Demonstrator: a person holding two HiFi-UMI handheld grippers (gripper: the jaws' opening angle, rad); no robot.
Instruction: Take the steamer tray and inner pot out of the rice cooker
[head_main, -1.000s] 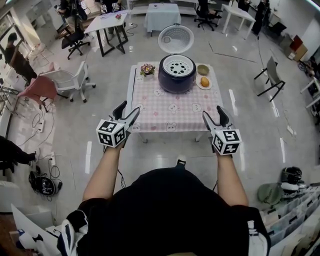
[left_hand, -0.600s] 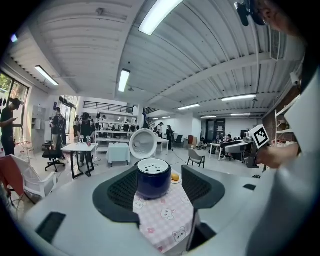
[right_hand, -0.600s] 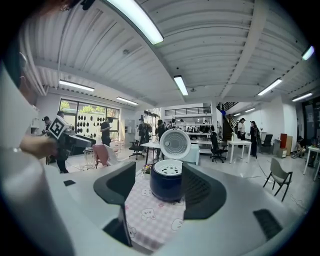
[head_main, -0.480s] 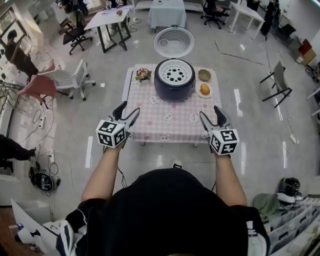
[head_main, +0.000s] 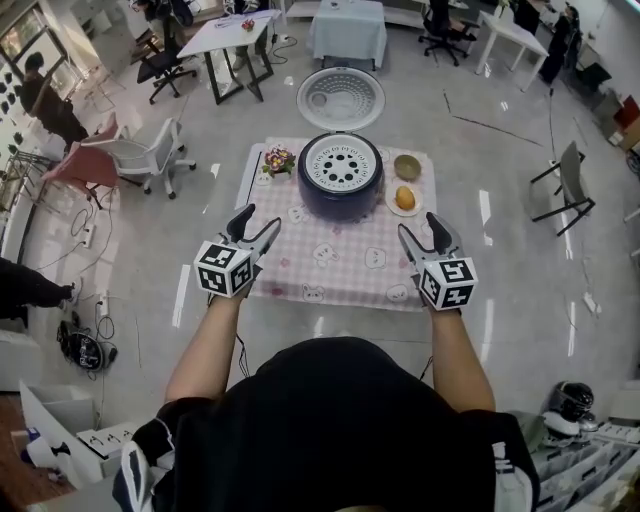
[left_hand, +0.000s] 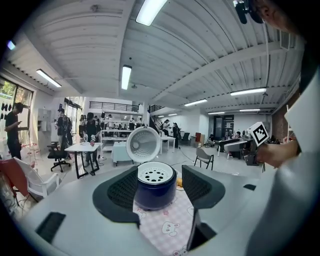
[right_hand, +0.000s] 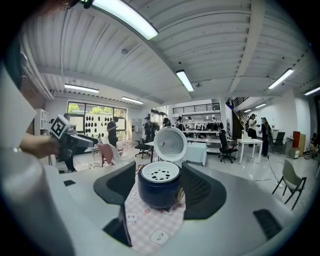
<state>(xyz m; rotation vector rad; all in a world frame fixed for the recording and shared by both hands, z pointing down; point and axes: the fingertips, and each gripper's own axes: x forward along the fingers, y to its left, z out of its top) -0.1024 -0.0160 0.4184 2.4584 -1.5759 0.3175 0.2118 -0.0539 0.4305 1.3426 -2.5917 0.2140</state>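
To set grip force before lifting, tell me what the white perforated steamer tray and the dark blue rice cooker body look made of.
White perforated steamer tray: probably moulded plastic, matte; even white surface with neat round holes, though coated metal is possible. Dark blue rice cooker body: smooth, slightly glossy shell with soft highlights; plastic or painted metal, unclear which.

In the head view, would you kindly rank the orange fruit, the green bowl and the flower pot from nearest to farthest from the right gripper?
1. orange fruit, just ahead of the right gripper, right side.
2. green bowl, directly behind the fruit, right side.
3. flower pot, beyond the rice cooker, far left.
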